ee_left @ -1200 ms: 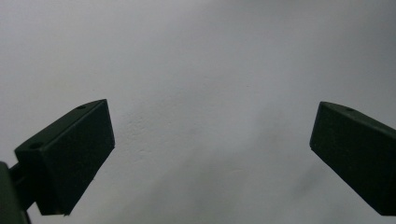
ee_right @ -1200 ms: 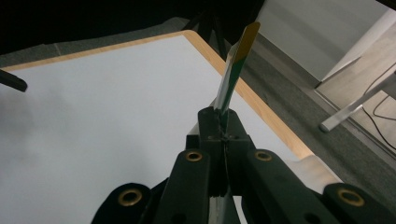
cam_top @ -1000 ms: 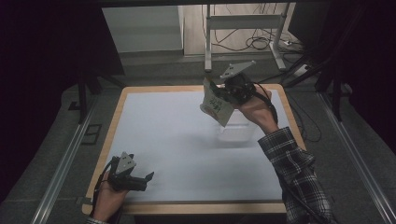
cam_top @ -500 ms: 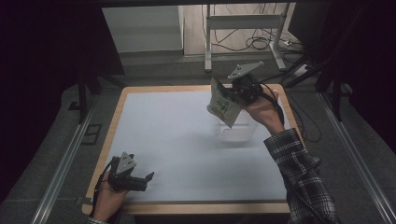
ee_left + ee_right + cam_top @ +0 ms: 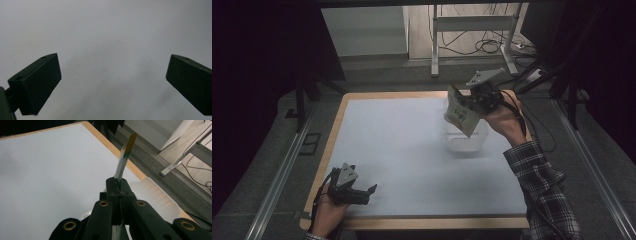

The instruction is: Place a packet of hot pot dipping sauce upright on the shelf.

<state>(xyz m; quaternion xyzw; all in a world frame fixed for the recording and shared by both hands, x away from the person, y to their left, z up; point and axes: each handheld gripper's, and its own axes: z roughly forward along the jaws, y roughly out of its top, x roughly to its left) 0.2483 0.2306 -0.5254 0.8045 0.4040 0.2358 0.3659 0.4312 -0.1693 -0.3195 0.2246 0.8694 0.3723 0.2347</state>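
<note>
There is one flat packet (image 5: 460,114), one clear plastic tub (image 5: 467,141) and two grippers on one table with a white top (image 5: 402,150).

The right gripper (image 5: 469,102) is closed tightly on the edge of the packet. In the right gripper view the two jaws stand pressed together and the thin packet (image 5: 125,155) rises edge-on between them, white with green and yellow print. In the high view the packet hangs tilted in the air, above the far rim of the tub, not touching it as far as I can tell. The tub stands near the right far part of the table, close to the wooden border (image 5: 522,120).

The left gripper (image 5: 369,192) rests at the near left corner, close to the near edge. Its jaws stand wide apart with nothing between them; in the left gripper view only white surface (image 5: 112,50) lies between the two pads.

The middle and the left far part of the table are bare, so there is much free room there.

Compared with one second ago, the right gripper and the packet have moved a little to the right and nearer, now over the tub. The left gripper has stayed in its place.
</note>
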